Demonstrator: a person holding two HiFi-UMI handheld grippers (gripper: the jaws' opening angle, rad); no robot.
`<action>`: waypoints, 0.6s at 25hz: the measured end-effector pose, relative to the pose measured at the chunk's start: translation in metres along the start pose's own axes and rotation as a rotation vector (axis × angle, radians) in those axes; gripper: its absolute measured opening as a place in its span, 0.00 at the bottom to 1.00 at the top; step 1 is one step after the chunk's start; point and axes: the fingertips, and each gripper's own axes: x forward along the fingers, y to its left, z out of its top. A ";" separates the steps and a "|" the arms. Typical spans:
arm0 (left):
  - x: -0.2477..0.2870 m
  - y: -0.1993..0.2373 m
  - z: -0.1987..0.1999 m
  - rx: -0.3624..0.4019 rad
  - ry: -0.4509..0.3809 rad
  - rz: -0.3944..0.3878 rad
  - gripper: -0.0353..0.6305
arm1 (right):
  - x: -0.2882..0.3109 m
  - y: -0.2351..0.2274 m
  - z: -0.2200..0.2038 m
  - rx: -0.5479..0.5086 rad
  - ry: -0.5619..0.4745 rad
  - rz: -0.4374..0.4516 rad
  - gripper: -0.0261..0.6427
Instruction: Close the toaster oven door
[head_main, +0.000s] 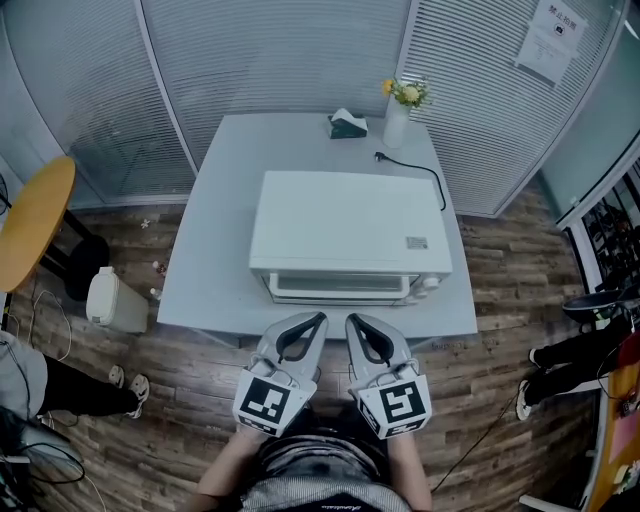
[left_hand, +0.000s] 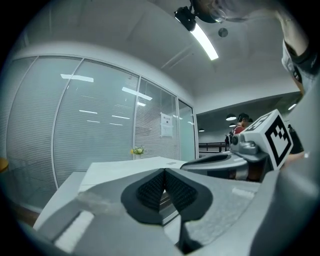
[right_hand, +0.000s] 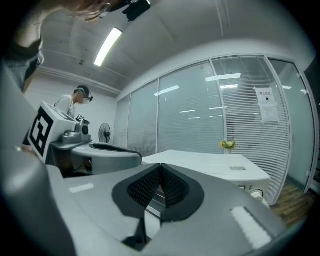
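A white toaster oven (head_main: 350, 235) stands on the pale table (head_main: 210, 260), its glass door (head_main: 340, 287) upright against the front and facing me. Both grippers hang side by side just off the table's near edge, in front of the door and apart from it. My left gripper (head_main: 319, 318) is shut, its ribbed pads (left_hand: 152, 189) meeting with nothing between them. My right gripper (head_main: 351, 319) is likewise shut and empty, its pads (right_hand: 172, 187) pressed together. The oven's top (right_hand: 210, 162) and a knob (right_hand: 257, 193) show beyond the right jaws.
Behind the oven stand a tissue box (head_main: 348, 125) and a vase of flowers (head_main: 400, 108), with the black power cord (head_main: 415, 170) trailing between. A white bin (head_main: 115, 300) and a yellow round table (head_main: 35, 220) sit left. People's legs show at both sides.
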 end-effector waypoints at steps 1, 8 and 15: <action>-0.002 -0.001 0.003 -0.021 -0.009 0.007 0.06 | -0.001 0.002 0.003 -0.003 -0.007 0.001 0.05; -0.010 -0.003 0.023 -0.029 -0.051 0.004 0.06 | -0.006 0.008 0.027 -0.009 -0.057 -0.013 0.04; -0.013 -0.006 0.033 -0.008 -0.063 -0.006 0.06 | -0.007 0.016 0.033 -0.020 -0.063 -0.004 0.04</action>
